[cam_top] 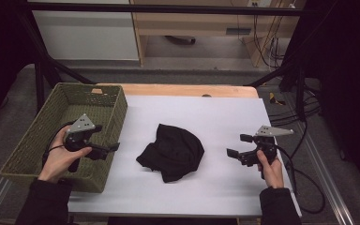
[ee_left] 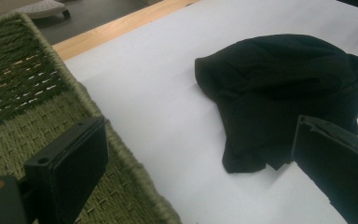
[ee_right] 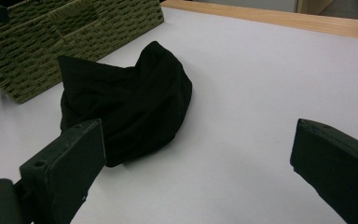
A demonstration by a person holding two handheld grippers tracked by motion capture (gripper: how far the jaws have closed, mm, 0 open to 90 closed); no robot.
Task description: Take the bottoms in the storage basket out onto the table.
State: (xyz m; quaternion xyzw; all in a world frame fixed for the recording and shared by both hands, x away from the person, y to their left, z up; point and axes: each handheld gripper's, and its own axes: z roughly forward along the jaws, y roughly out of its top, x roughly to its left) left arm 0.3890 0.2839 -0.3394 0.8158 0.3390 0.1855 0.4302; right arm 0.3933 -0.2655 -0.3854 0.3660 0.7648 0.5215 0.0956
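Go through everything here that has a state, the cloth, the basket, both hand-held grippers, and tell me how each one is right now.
black cloth: crumpled in a heap on the white table cover, untouched.
green woven basket: upright at the table's left edge, nothing visible inside.
left hand-held gripper: open, held over the basket's near right corner.
right hand-held gripper: open, right of the cloth, apart from it.

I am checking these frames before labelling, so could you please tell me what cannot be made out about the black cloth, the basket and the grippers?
- Black cloth: crumpled and dark in all views, so its folds hide what garment it is.
- Green woven basket: in the high view the left gripper and hand cover part of its floor and near wall.
- Right gripper: in the right gripper view the bottom edge cuts off its jaws.
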